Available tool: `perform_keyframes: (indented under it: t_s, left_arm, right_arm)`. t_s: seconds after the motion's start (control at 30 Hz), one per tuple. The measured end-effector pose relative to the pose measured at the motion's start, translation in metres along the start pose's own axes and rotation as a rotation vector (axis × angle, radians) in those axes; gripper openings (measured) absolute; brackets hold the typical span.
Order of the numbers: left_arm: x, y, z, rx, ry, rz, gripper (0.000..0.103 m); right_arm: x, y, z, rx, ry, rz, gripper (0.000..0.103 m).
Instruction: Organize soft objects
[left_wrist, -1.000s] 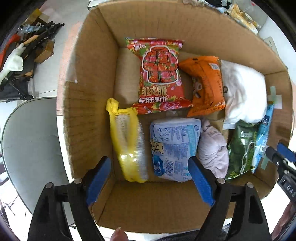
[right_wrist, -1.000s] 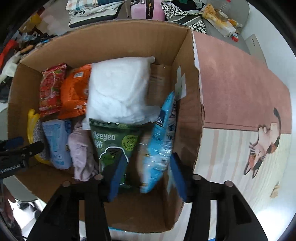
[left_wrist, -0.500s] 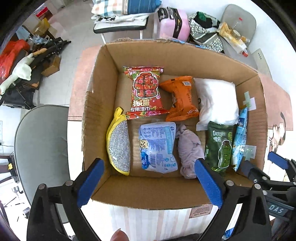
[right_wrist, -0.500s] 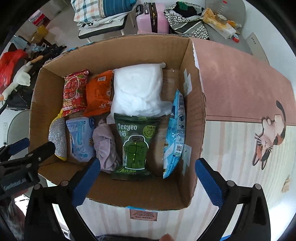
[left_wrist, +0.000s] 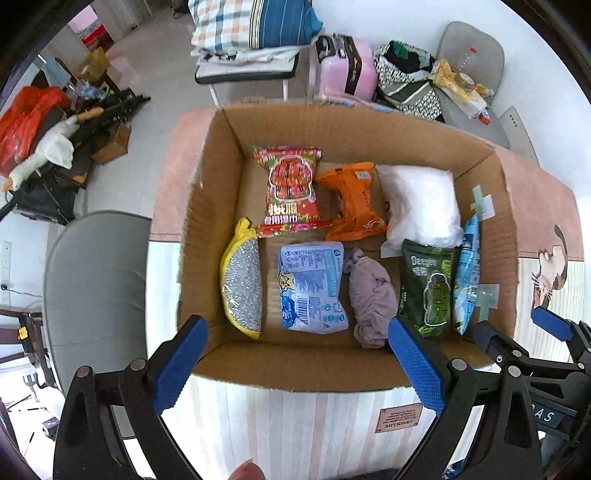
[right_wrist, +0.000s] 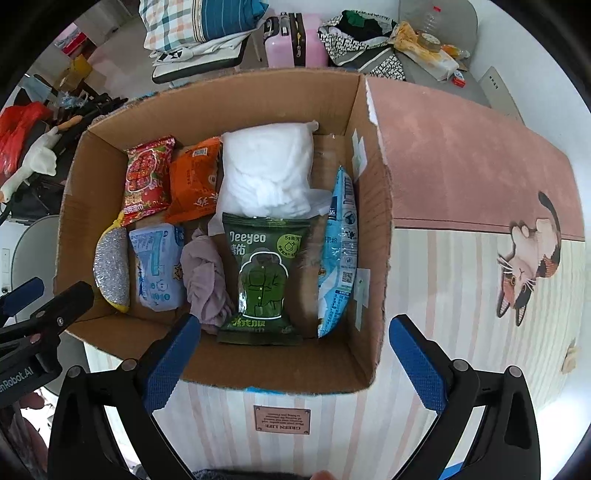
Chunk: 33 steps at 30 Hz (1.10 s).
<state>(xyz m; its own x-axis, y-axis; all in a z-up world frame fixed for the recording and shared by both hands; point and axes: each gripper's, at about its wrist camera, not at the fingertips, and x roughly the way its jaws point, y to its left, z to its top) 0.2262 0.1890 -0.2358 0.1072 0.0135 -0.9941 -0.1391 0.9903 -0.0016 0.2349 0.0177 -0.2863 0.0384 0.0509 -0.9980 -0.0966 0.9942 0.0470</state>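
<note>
Eight soft packs lie inside the cardboard box (left_wrist: 221, 206); both the left gripper (left_wrist: 295, 363) and right gripper (right_wrist: 293, 363) hover spread wide, empty. Retreating straight back would avoid snagging the near wall.

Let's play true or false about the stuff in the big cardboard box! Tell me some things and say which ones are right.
1. The green Deeyeo pack lies inside the cardboard box. True.
2. The left gripper is squeezing the silver scrubber. False: it is open, holds nothing, and the scrubber lies in the box.
3. The white fluffy bag sits at the far side of the box, past the green pack. True.
4. The purple cloth lies out on the striped mat. False: it is in the box, between the light blue pack and the green pack.
5. The right gripper is open. True.
</note>
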Motion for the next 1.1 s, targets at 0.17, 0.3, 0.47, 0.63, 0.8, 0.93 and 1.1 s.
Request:
perform_keyframes:
  t_s: [0.17,0.3,0.47,0.63,0.8,0.93,1.1]
  left_arm:
    - [-0.045,-0.006,-0.014,0.015,-0.086,0.018,0.100]
    - [-0.090,-0.007,-0.028,0.016,-0.160,0.016,0.100]
    - [-0.142,-0.010,-0.048,0.014,-0.247,0.007,0.100]
    - [-0.185,-0.013,-0.071,0.013,-0.311,-0.012,0.100]
    - [-0.213,-0.013,-0.090,0.009,-0.349,-0.035,0.100]
    - [-0.234,-0.011,-0.103,-0.002,-0.379,-0.047,0.100]
    - [-0.256,-0.006,-0.118,-0.017,-0.412,-0.048,0.100]
  right_arm:
    - [-0.045,-0.002,-0.017,-0.007,-0.080,0.009,0.103]
    - [-0.089,-0.002,-0.036,-0.016,-0.152,0.017,0.103]
    - [-0.156,-0.002,-0.064,-0.026,-0.280,0.002,0.103]
    - [-0.202,-0.001,-0.088,-0.033,-0.342,0.013,0.103]
    - [-0.244,0.000,-0.116,-0.053,-0.405,0.013,0.103]
    - [-0.267,0.001,-0.134,-0.062,-0.435,0.018,0.103]
    - [-0.293,0.000,-0.151,-0.073,-0.471,0.021,0.103]
